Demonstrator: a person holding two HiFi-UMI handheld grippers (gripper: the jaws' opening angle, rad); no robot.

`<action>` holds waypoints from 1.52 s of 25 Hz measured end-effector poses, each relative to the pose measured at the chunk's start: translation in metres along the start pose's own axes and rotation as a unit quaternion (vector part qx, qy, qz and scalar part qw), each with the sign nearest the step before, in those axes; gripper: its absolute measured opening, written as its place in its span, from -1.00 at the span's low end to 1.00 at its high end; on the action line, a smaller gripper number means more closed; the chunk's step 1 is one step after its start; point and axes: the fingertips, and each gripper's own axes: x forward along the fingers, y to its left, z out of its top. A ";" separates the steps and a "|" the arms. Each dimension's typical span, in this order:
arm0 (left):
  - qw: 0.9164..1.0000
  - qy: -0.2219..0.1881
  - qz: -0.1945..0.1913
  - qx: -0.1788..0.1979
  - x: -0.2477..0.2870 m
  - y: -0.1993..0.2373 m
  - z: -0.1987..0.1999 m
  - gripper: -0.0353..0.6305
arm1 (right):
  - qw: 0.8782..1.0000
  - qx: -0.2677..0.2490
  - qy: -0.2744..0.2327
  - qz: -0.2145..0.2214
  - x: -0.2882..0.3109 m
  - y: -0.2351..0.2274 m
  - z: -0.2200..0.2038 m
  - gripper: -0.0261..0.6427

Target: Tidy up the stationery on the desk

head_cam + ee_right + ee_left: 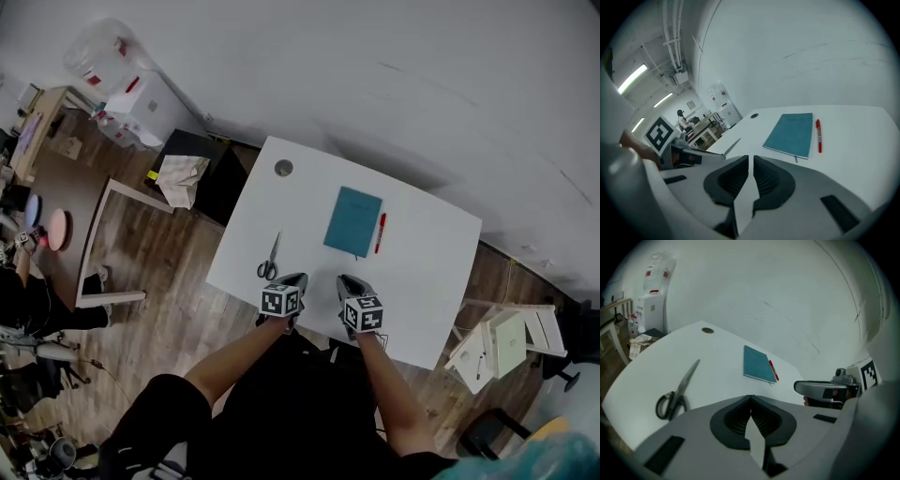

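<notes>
Desk [422, 281]: white. The stationery lies spread over it, none of it gathered yet. I judge the tidying to be at its start, with both grippers at the near edge and nothing picked up.
Notebook [353, 221]: teal, closed and flat, mid-desk. Its long axis runs away from the person, leaning slightly to the right at the far end. It looks like the natural anchor to gather the smaller things against.
Left gripper [298, 277]: jaws pressed together and empty. It points forward and down over the near edge, with the scissors just ahead and to its left.
Right gripper [345, 279]: jaws nearly together with a thin slit between the pads and nothing in it. It is aimed toward the notebook.
Scissors [271, 258]: blades closed, near the desk's left edge and well apart from the notebook. The handles face the person and the tips point to the far side.
Red pen [380, 232]: just beside the notebook's right edge and parallel to it. I cannot tell which end is the tip.
Next move: probably the left gripper goes for the scissors. Its jaws must spread first, then come down across the narrow blades or the handle loops.
</notes>
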 end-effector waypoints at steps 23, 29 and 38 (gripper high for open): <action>0.996 0.025 -0.055 0.070 -0.101 0.171 -0.008 -0.85 | 0.985 0.108 0.013 -0.137 0.152 0.155 -0.027 -0.77; 0.994 0.023 -0.080 0.074 -0.100 0.175 0.003 -0.85 | 0.980 0.126 0.024 -0.150 0.168 0.162 -0.036 -0.76; 0.994 0.018 -0.095 0.057 -0.098 0.186 0.017 -0.85 | 0.966 0.146 0.069 -0.204 0.183 0.152 -0.056 -0.63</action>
